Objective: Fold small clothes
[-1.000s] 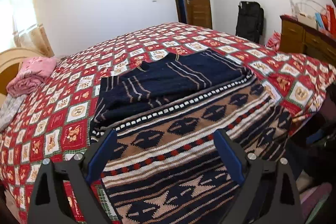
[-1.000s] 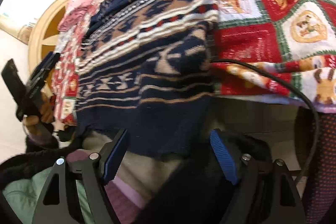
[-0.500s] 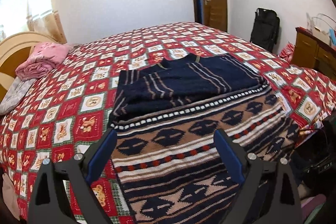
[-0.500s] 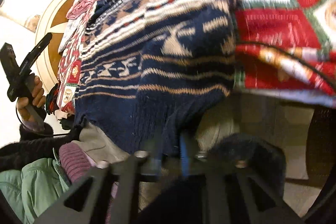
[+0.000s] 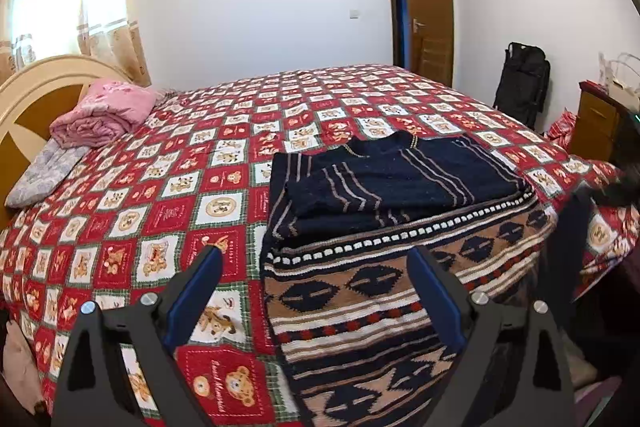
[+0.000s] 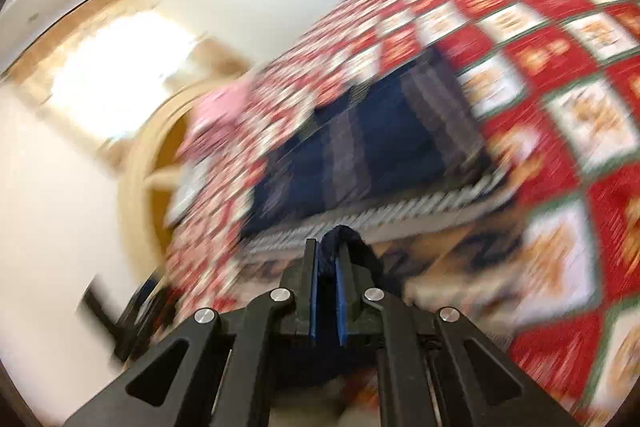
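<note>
Now that my right gripper (image 6: 327,259) has gone from standing wide apart below the hem a second ago to being clamped together on a bunch of dark knit, the fold of the sweater (image 5: 384,239) has begun. Half a second ago the pinch was made at the edge that hung over the side of the bed (image 5: 192,187); at present the right wrist view is heavily smeared by motion and looks up and over the bedspread, so I judge that the gripper is swinging the hem forward, toward the collar end.

My left gripper (image 5: 316,303) has its fingers (image 5: 198,283) well apart and holds nothing. It hovers above the near-left part of the sweater, with the patterned brown and navy band directly ahead between the fingers. Over the last second its view has risen, and more of the room now shows.

Ahead of the left gripper, the sweater lies flat on the bed with both sleeves already laid across the plain navy chest. The bottom part runs under and past the left fingers toward me.

Only the right corner of the hem is held. If the lift proceeds on one corner alone, I expect the fold to come down skewed; the left gripper should take the left corner, or pin the fold line.

A pink blanket (image 5: 106,115) lies far ahead-left, by the headboard (image 5: 36,87).
</note>
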### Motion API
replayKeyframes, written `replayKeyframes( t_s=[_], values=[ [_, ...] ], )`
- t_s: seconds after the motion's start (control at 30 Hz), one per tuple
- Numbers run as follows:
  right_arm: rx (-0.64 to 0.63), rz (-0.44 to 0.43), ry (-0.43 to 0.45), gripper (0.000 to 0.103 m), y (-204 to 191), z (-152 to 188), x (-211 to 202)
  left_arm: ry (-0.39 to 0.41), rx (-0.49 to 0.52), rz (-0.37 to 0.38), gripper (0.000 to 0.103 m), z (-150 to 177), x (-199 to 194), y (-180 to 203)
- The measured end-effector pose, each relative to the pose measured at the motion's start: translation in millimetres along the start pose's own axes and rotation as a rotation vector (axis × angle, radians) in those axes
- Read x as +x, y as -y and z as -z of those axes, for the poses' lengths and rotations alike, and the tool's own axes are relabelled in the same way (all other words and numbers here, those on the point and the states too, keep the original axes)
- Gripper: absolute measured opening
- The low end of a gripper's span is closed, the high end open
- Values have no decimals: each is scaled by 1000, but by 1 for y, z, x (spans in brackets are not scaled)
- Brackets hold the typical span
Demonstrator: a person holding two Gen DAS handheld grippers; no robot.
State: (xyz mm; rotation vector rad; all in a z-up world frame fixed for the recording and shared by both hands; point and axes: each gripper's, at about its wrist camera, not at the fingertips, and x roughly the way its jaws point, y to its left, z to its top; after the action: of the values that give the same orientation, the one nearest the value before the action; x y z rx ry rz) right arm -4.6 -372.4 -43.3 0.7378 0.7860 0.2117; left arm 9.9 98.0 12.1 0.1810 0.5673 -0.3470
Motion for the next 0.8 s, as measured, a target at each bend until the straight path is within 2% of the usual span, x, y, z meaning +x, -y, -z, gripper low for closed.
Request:
replayKeyframes(
  t_s=[0.03,0.13,0.23,0.3,0.37,0.4,0.5,0.57,0.6,0.63,0.7,0.77,0.8],
  values=[
    [26,64,2,7,13,-6,15,-5,14,7,96,2,1,-1],
    [76,146,-21,7,36,-4,43,-12,75,89,96,13,3,-3],
    [101,142,-22,7,44,5,57,-42,145,206,96,32,6,-6],
    [81,150,-19,7,39,6,56,-46,228,234,96,47,6,-2],
    [84,150,-31,7,37,6,55,-32,384,218,95,68,4,11],
    [93,145,-37,7,38,5,56,-45,452,237,95,78,4,19],
    [102,136,-41,7,44,3,57,-94,688,390,94,108,-9,52],
    [106,131,-37,7,44,5,57,-65,847,477,94,126,-26,77],
    [108,128,-37,7,45,5,57,-51,893,501,94,130,-30,85],
    [113,125,-39,7,46,5,57,-34,944,513,94,134,-32,96],
    [125,118,-43,7,48,5,55,-37,999,472,93,138,-24,112],
    [133,111,-47,7,50,5,53,-95,1059,406,90,146,-7,125],
    [131,109,-47,7,50,6,53,-130,1117,360,85,153,3,130]
  ],
)
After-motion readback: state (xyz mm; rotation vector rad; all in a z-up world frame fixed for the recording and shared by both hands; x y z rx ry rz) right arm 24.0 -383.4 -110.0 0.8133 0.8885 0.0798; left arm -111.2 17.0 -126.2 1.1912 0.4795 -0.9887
